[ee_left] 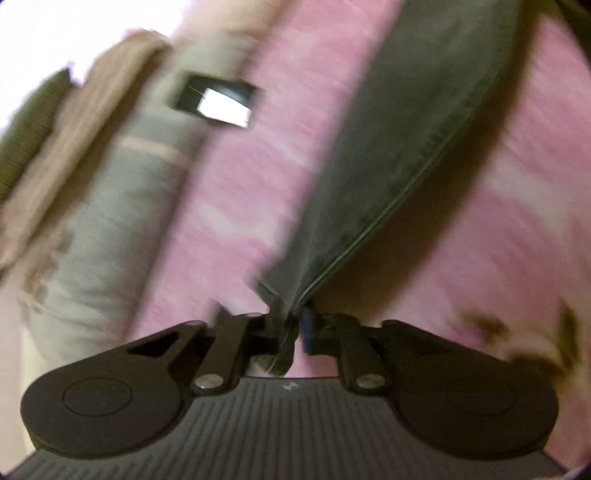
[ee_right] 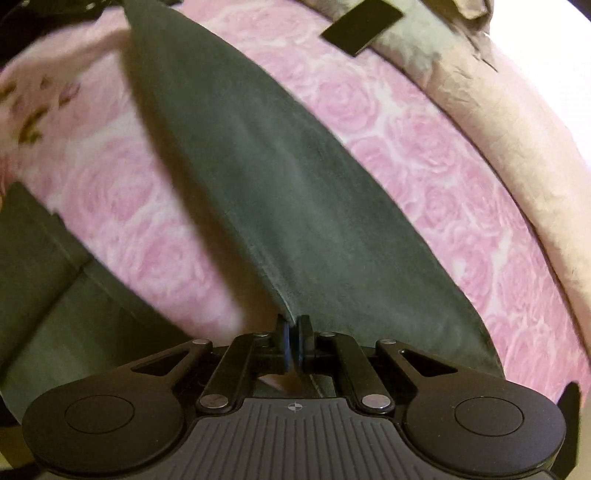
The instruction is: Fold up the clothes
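- Nearest each camera, both grippers pinch one dark garment (ee_right: 280, 206): the left gripper (ee_left: 291, 328) clamps a seamed corner, and the right gripper (ee_right: 294, 341) clamps an edge with its pads nearly together.
- Beyond the jaws, the garment stretches taut above a pink rose-print sheet (ee_right: 424, 147).
- Farther off, a grey pillow (ee_left: 122, 206) and a beige cover (ee_right: 517, 147) border the sheet.
- A small black tag (ee_right: 360, 27) lies on the pillow.

Garment (ee_right: 280, 192) stretched across the bedspread (ee_right: 424, 147) — pillows (ee_right: 517, 155) beyond
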A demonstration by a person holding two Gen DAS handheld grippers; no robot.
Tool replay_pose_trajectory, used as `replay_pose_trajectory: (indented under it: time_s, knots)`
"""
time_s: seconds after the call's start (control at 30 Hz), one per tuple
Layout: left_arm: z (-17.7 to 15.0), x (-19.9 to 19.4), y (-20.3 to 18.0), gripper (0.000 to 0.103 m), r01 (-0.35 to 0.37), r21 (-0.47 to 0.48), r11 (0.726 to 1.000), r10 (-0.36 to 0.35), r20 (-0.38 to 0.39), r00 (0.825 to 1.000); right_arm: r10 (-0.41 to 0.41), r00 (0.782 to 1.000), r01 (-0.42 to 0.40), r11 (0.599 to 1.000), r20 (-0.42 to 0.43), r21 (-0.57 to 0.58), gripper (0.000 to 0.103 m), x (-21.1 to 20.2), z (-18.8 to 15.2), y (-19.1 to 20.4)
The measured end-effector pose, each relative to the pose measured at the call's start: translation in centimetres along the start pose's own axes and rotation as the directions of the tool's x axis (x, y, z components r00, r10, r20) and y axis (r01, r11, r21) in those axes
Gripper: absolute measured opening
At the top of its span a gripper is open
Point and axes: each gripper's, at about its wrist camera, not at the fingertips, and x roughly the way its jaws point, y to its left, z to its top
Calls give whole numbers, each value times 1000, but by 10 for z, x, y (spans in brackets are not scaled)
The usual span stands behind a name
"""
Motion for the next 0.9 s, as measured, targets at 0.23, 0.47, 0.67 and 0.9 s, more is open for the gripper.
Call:
replay_pose_trajectory:
  time_s: [0.23,0.47,0.67,0.9]
  knots:
    - [-45,-15,-20,23,57,-184,981,-77,-102,992,23,1000,-24,999,20,37,73,1,3,28]
    - [-61,-62,-34,38,247,-423,872,-253,42,967,213,973,-227,951,87,208,73,-30,-4,62]
    - [-41,-87,-86,51,484,-407,774,-445,194,874,343,933,-361,892,112,272,73,-58,-23,102]
    - [4,-69,-119,58,601,-321,732,-545,252,800,342,937,-346,889,67,300,73,-66,-61,131]
